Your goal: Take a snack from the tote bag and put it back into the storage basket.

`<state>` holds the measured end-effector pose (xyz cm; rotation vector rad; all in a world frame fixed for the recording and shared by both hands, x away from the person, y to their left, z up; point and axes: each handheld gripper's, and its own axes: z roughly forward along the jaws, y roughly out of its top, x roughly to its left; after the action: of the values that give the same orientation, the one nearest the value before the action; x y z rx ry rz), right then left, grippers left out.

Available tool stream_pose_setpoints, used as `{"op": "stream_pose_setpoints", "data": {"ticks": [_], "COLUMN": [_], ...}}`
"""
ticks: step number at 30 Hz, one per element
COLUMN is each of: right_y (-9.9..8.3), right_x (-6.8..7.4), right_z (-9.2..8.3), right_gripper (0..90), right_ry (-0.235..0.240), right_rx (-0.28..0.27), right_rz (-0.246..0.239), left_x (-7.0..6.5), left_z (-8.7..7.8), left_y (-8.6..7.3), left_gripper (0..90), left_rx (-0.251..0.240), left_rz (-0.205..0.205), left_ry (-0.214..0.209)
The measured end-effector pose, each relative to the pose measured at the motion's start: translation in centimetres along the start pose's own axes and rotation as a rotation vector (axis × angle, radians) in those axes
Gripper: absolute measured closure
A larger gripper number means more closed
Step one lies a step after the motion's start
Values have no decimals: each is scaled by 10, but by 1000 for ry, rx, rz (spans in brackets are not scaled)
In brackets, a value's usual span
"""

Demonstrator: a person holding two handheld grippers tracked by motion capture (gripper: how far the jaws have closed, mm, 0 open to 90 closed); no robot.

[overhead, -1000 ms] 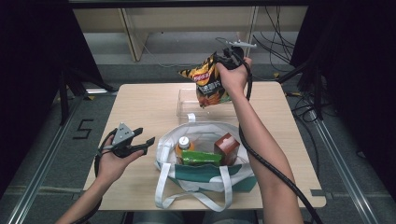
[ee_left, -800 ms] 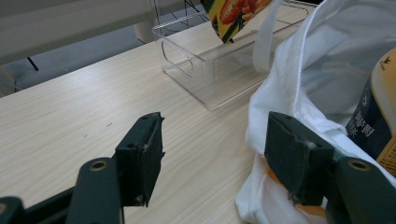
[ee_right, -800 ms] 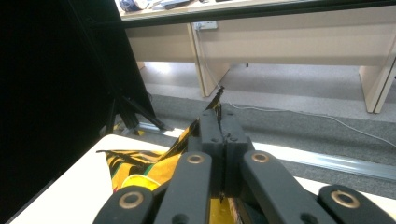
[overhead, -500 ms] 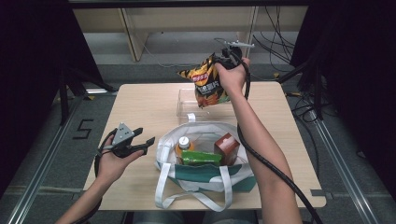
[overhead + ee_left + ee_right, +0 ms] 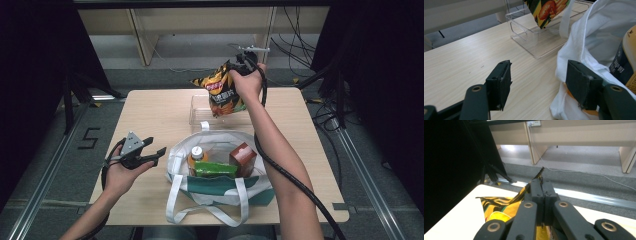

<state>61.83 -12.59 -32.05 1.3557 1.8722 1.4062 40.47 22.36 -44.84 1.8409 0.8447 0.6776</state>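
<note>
My right gripper (image 5: 239, 64) is shut on the top edge of a yellow and orange chip bag (image 5: 223, 93). It holds the bag in the air over a clear plastic container (image 5: 199, 111) at the far side of the table. In the right gripper view the jaws (image 5: 542, 191) pinch the chip bag (image 5: 499, 207) flat between them. My left gripper (image 5: 156, 152) rests open just left of a white tote bag (image 5: 220, 145). In the left gripper view its fingers (image 5: 500, 83) stand wide apart with nothing between them, one beside the tote bag (image 5: 584, 45).
Inside the tote bag stand an orange bottle (image 5: 196, 156), a green box (image 5: 215, 170) and a brown carton (image 5: 243, 158). The wooden table (image 5: 150, 115) has bare room left of the container (image 5: 531, 37). Cables trail on the floor behind.
</note>
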Motion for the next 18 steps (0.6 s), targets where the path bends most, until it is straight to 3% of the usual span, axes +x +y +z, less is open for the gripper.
{"op": "stream_pose_setpoints", "data": {"ticks": [5,9,10,14,18], "right_y": [-3,-7,-8,-8,-7], "right_x": [-6,-10,-13,-14,-18], "right_z": [3,5,6,5,4], "right_gripper": [900,900,900,900,900], "right_ry": [-6,-18,-20,-19,-27], "right_rx": [12,34,38,37,45], "right_rz": [-7,20,-7,13,-5], "left_x": [0,-1,-1,-1,-1], "left_z": [0,1,1,0,1], "left_y": [0,-1,-1,0,-1], "left_gripper": [367,367,367,367,367], "left_rx": [1,9,9,5,-3], "left_rz": [1,6,11,3,-2], "left_ry": [0,-2,-2,1,-5]}}
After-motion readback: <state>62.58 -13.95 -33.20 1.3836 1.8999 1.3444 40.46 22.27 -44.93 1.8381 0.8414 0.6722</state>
